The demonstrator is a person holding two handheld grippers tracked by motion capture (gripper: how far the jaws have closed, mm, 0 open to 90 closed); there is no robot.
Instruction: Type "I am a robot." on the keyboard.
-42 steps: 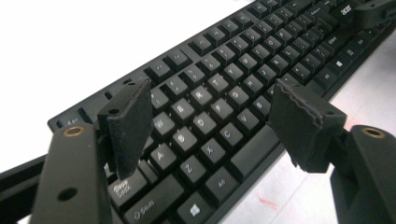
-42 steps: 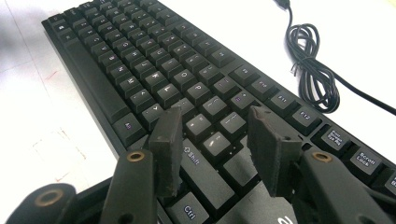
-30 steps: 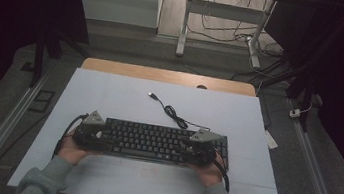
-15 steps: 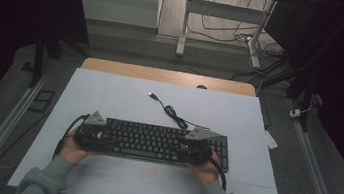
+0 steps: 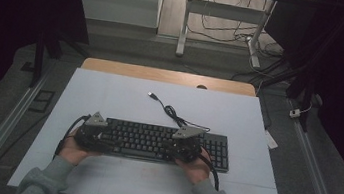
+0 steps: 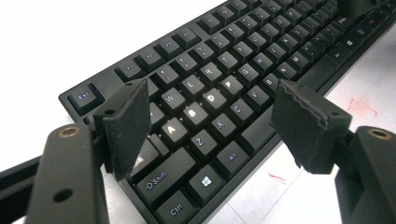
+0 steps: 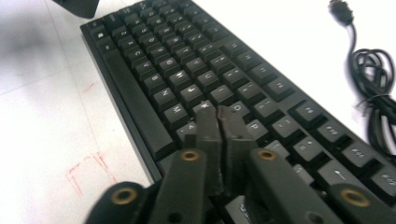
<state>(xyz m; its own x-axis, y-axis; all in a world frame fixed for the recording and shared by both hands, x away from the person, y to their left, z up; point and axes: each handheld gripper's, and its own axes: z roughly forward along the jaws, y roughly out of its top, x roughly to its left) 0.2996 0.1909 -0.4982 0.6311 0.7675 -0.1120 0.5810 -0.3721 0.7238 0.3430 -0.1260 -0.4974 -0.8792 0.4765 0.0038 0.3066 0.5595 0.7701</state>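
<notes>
The right tongs (image 7: 218,116) have just closed, pads pressed together with nothing between them, tips over the keys right of the middle of the black keyboard (image 5: 154,141). The left tongs (image 6: 212,121) gape wide above its left end. The keyboard lies flat on the pale surface (image 5: 124,96), its coiled cable (image 5: 170,111) just behind.

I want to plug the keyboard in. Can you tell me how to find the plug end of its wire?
Start at the pale blue table mat and find the black keyboard near the person's side. A black wire lies coiled just behind it, then runs farther away across the mat. The plug is the small tip where that wire ends, lying alone on bare mat.
</notes>
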